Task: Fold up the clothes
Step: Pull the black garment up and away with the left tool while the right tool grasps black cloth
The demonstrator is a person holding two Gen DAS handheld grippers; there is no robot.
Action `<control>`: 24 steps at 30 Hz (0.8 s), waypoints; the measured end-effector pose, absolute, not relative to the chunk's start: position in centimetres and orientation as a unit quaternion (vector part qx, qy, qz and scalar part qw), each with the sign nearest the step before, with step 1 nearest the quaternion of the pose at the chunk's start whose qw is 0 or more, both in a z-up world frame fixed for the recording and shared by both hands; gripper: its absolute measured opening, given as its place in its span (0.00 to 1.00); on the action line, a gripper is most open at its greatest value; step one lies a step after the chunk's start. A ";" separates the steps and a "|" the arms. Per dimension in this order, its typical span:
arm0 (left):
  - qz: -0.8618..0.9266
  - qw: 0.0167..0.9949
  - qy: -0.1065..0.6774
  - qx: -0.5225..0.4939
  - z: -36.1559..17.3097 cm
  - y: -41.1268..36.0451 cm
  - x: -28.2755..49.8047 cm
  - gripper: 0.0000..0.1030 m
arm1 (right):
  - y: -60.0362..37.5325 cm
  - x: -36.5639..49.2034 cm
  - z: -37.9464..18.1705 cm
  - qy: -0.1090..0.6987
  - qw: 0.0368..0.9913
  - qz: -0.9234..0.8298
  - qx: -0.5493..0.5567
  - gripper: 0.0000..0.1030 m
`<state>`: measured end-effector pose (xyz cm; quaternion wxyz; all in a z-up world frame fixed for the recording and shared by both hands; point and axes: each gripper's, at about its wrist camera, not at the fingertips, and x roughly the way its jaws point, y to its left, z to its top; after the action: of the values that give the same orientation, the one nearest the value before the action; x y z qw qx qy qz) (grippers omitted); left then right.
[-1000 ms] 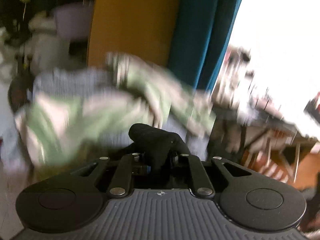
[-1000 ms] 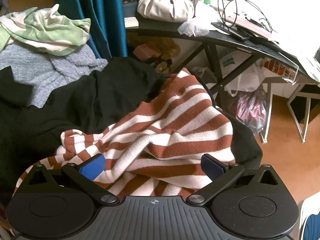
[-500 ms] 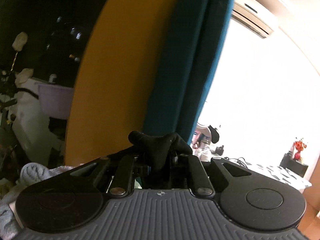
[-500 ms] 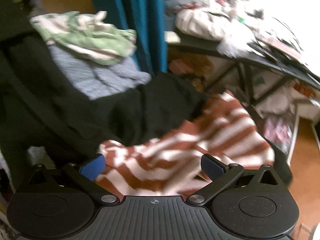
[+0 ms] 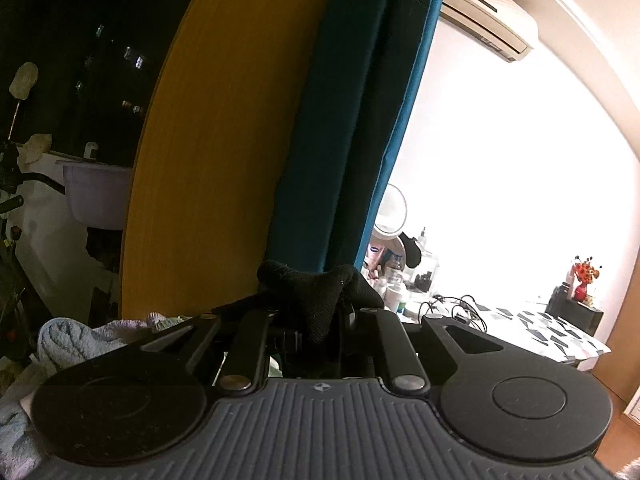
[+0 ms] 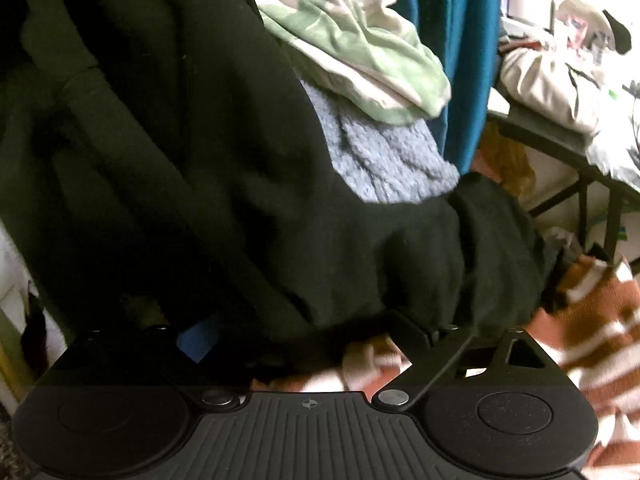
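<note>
Black garment [image 6: 240,184] lifted, now draping right tongs [image 6: 316,344], grip unclear; left tongs [image 5: 316,320] clench it.

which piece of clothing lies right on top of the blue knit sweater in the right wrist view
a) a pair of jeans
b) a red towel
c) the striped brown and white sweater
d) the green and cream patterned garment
d: the green and cream patterned garment rests on the blue knit sweater, while the striped sweater lies apart, lower right.
</note>
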<state>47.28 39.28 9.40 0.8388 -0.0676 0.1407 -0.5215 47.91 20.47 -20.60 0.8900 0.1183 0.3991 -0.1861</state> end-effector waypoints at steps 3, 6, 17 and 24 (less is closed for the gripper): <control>-0.519 0.841 0.141 -0.063 9.3 39.8 47.1 0.14 | 20.3 48.8 -20.5 0.395 0.891 -0.188 0.122 0.69; -0.513 0.844 0.144 -0.066 9.3 40.1 47.2 0.14 | 19.4 49.1 -20.2 0.397 0.888 -0.165 0.162 0.30; -0.487 0.862 0.104 -0.095 10.7 41.8 48.7 0.14 | 16.9 45.1 -9.6 0.234 0.927 -0.161 0.244 0.15; -0.446 0.881 0.097 -0.124 10.8 43.0 51.3 0.15 | 17.0 41.8 -1.2 0.072 0.961 -0.162 0.213 0.15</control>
<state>51.26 42.99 10.79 0.8810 -0.1243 0.0969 -0.4461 41.84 17.00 -1.16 0.9610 0.2128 0.0719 -0.1616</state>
